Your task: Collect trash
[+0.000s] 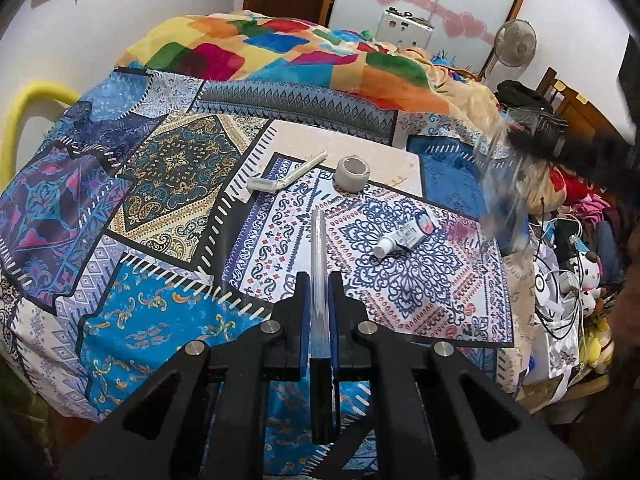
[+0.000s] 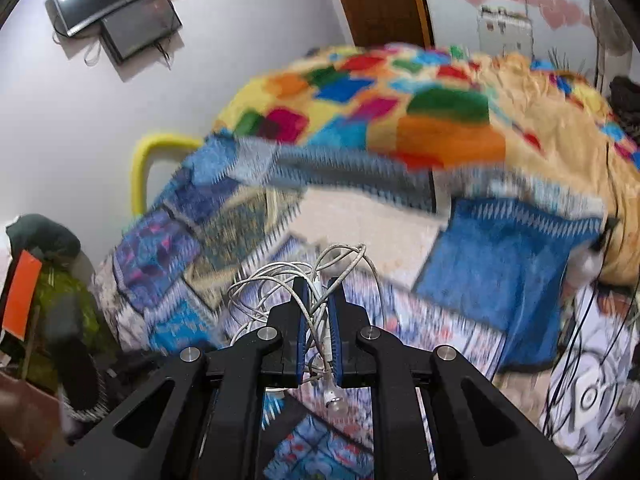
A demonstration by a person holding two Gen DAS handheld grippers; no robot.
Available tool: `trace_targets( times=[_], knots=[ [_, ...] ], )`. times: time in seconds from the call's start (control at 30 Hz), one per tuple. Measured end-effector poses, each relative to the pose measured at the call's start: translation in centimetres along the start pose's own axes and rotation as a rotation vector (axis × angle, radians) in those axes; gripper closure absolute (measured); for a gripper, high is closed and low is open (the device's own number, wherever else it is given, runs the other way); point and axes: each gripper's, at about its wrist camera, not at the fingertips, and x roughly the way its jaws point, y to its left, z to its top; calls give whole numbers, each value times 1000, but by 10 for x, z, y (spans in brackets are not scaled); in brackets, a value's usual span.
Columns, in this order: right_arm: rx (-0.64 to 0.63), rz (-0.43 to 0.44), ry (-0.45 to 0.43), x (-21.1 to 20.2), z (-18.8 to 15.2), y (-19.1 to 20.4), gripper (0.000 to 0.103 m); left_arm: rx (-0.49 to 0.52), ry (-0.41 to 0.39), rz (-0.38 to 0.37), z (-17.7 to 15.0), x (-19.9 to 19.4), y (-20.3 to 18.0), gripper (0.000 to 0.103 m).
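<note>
My left gripper [image 1: 319, 280] is shut on a clear pen with a black cap [image 1: 319, 264], held above the patterned bedspread [image 1: 168, 184]. On the bed ahead lie a white razor [image 1: 286, 172], a grey tape roll [image 1: 352, 172] and a small white tube [image 1: 406, 236]. My right gripper [image 2: 319, 286] is shut on a tangle of white cable [image 2: 304, 280], lifted over the bed; that view is motion-blurred. A blurred clear plastic item [image 1: 500, 184] shows at the right of the left wrist view.
A colourful blanket [image 1: 280, 48] is heaped at the back of the bed. Cables, toys and clutter [image 1: 568, 272] fill the right side. A yellow rail [image 1: 24, 120] stands at the left. Two screens [image 2: 120, 4] hang on the wall.
</note>
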Motion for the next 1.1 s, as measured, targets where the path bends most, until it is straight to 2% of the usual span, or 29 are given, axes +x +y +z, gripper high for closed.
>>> trace_targets(
  times=[0.17, 0.27, 0.47, 0.53, 0.6, 0.67, 0.87, 1.0, 1.1],
  knots=[
    [29, -50, 149, 42, -38, -26, 94, 7, 16, 3, -5, 6, -4, 96],
    [58, -76, 203, 60, -50, -45, 94, 7, 28, -2, -8, 13, -5, 96],
    [92, -116, 188, 70, -37, -65, 91, 0, 55, -7, -12, 30, -3, 96],
    [84, -117, 188, 69, -33, -64, 85, 1, 63, -8, -12, 34, -3, 96],
    [66, -108, 176, 65, -34, -59, 71, 8, 63, -6, -13, 35, -5, 96],
    [38, -113, 155, 58, -39, -54, 66, 14, 57, -8, -13, 34, -6, 96],
    [-81, -171, 115, 32, -75, -29, 66, 3, 41, -21, -15, 25, -6, 96],
    [-49, -111, 186, 40, -99, -22, 66, 7, 32, -21, -18, 17, -8, 96],
    [-16, -122, 229, 57, -106, -22, 66, 8, 29, -20, -20, 13, -9, 96]
  ],
)
